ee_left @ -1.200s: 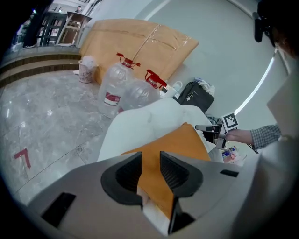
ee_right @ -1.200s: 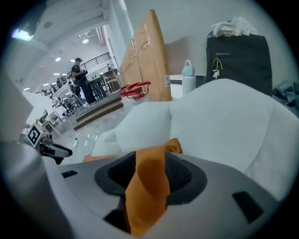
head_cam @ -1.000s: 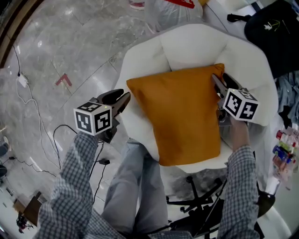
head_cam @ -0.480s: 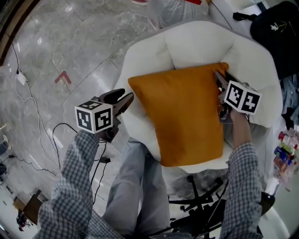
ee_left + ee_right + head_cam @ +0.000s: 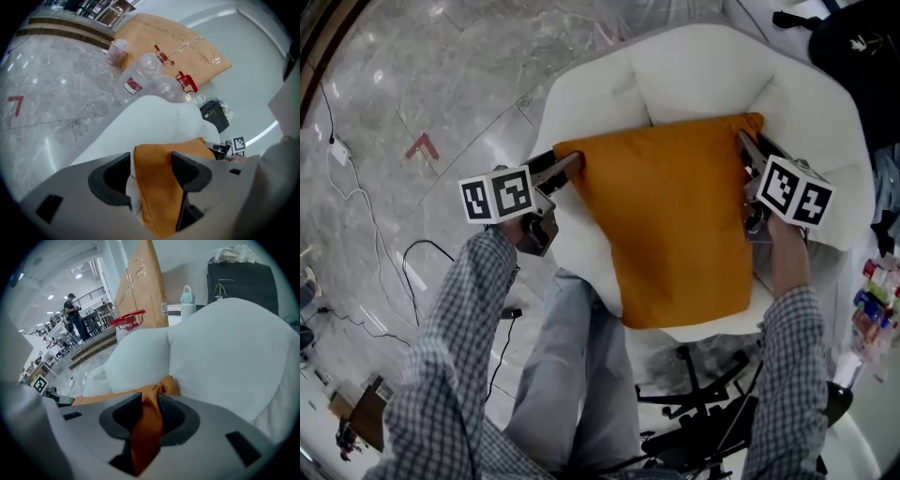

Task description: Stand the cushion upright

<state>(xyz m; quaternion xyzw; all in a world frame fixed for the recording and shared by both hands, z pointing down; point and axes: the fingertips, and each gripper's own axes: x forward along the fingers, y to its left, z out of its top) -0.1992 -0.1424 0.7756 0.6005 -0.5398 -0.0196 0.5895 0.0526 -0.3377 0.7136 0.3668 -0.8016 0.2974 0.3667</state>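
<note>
There, beyond cushion, illegible bottle label.

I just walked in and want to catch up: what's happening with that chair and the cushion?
A person holds a gripper in each hand at an orange fabric cushion lying on a white padded armchair. The right gripper is closing its jaws, pinching the cushion's far right corner. The left gripper is opening its jaws around the far left corner, not pinching it yet.
</note>
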